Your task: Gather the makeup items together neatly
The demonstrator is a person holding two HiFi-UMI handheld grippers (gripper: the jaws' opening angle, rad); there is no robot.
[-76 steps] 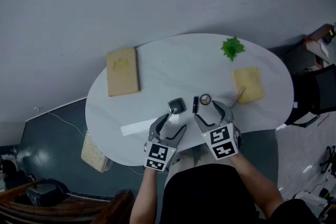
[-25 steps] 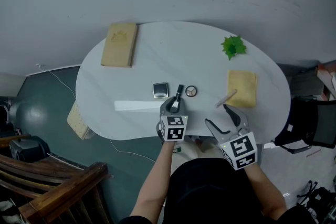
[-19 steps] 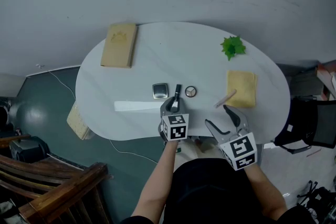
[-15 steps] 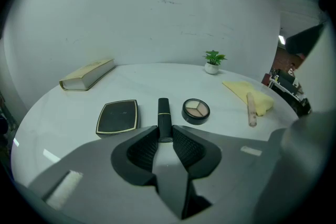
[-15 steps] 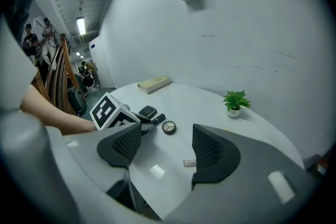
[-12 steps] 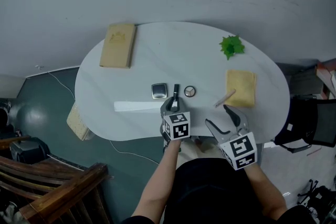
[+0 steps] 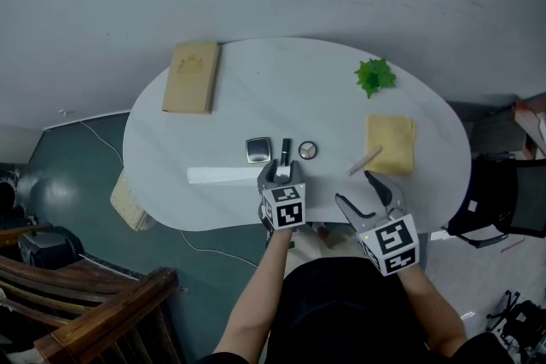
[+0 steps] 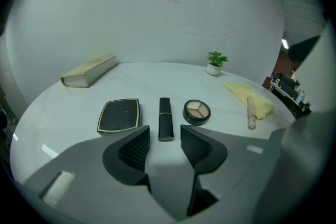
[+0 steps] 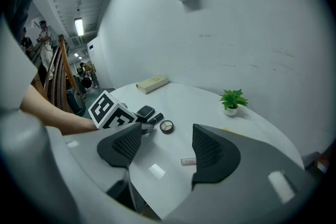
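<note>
Three makeup items lie in a row on the white table [image 7: 341,111]: a square black compact [image 7: 258,150] [image 8: 119,115], a black lipstick tube [image 7: 284,151] [image 8: 165,118] and a round eyeshadow pot [image 7: 307,151] [image 8: 197,110]. A beige concealer stick [image 7: 365,160] [image 8: 251,111] lies apart to the right, by a yellow cloth [image 7: 391,144]. My left gripper [image 7: 281,175] [image 8: 165,147] is just behind the lipstick with its jaws opening; the tube's near end sits between the tips, untouched. My right gripper [image 7: 367,199] [image 9: 165,147] hovers open and empty at the table's front edge.
A tan book [image 7: 191,78] lies at the back left and a small potted plant [image 7: 374,77] at the back right. A white strip [image 7: 223,175] lies left of my left gripper. Wooden chairs stand on the floor at lower left.
The lipstick has turned from slanted to straight, parallel with the compact. My left gripper's jaws have spread off it. The right gripper has stayed put.
</note>
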